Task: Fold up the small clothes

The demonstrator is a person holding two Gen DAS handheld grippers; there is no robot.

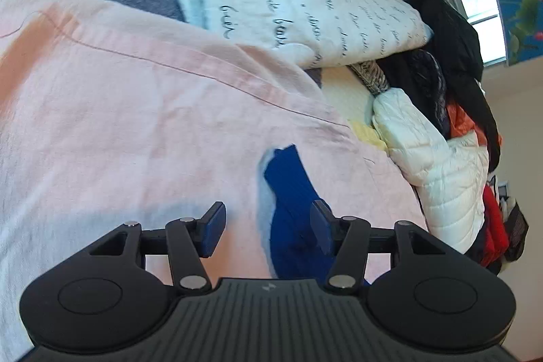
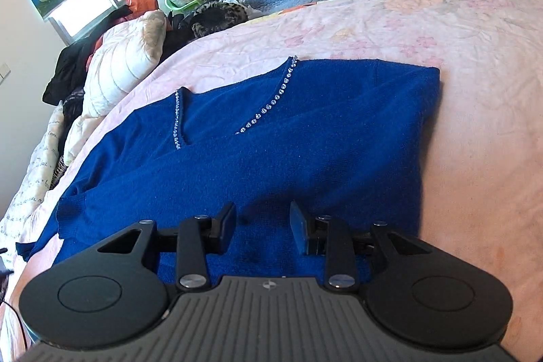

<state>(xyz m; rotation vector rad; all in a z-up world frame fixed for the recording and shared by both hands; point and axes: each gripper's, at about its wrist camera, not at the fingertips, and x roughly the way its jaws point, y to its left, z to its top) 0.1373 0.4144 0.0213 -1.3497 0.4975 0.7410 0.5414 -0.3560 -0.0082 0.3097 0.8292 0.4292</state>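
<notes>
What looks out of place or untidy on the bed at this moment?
The blue sweater lies mostly flat on the pink sheet, but one sleeve end trails off to the side. Jackets and clothes are heaped loosely along the bed's edge. Nothing looks damaged or spilled.

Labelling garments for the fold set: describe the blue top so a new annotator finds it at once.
Start at the wide pink bedsheet covering the bed. Lying flat on it is a royal-blue knitted sweater, directly ahead of the right tool. Unlike the jackets heaped beyond the bed, it has a V-neck edged with clear beads.
</notes>
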